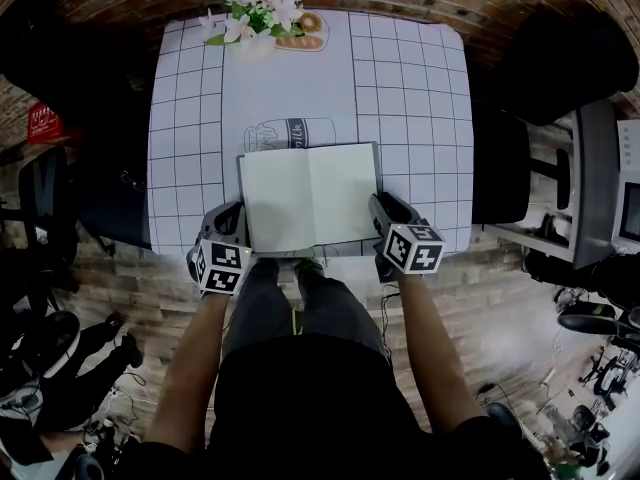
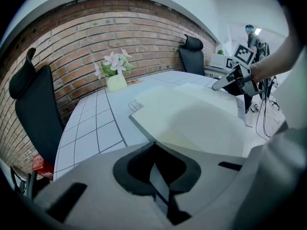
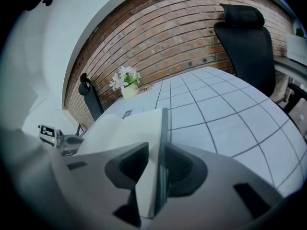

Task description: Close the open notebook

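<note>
The open notebook (image 1: 310,196) lies flat with blank white pages near the front edge of the white checked table (image 1: 400,88). My left gripper (image 1: 238,220) is at the notebook's left edge. In the left gripper view its jaws (image 2: 154,146) are closed on the thin edge of the notebook (image 2: 201,114). My right gripper (image 1: 383,210) is at the right edge. In the right gripper view the dark cover and the pages of the notebook (image 3: 139,128) stand between the jaws of the right gripper (image 3: 156,150), and the pads lie against them.
A pot of pale flowers (image 1: 250,13) stands at the table's far edge, beside printed pastries (image 1: 300,33). A printed milk carton (image 1: 290,133) lies just beyond the notebook. Black office chairs (image 1: 570,68) flank the table, and the person's legs are below the front edge.
</note>
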`<state>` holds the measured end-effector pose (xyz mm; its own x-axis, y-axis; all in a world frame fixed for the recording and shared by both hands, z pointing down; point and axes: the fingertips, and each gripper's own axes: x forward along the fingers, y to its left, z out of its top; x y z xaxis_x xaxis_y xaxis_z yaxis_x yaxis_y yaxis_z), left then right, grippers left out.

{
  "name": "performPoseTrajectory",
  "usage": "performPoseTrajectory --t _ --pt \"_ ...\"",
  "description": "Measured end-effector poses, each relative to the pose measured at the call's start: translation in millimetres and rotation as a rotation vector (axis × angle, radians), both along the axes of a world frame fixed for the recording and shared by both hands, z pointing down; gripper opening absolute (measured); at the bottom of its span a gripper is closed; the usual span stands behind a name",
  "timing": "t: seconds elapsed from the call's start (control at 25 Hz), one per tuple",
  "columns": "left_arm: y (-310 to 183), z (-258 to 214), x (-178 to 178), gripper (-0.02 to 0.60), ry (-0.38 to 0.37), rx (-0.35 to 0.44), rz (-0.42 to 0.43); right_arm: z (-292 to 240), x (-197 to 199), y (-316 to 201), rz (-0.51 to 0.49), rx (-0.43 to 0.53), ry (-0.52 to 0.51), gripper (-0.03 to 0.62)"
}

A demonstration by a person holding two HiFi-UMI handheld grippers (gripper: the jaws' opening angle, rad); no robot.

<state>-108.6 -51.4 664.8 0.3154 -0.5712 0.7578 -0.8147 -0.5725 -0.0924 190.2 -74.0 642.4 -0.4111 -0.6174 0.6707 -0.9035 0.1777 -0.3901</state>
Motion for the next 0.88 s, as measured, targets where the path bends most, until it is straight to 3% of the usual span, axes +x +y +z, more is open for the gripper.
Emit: performPoseTrajectory --t 0.28,0.88 --pt "0 0 -1 0.025 0.001 -0.002 -0.002 -11 -2 -1 -0.009 0.022 -0.048 0.075" --pt "0 0 -1 0.025 0.018 0.002 -0.004 -43 -14 0 -0.054 0.101 -0.086 0.074"
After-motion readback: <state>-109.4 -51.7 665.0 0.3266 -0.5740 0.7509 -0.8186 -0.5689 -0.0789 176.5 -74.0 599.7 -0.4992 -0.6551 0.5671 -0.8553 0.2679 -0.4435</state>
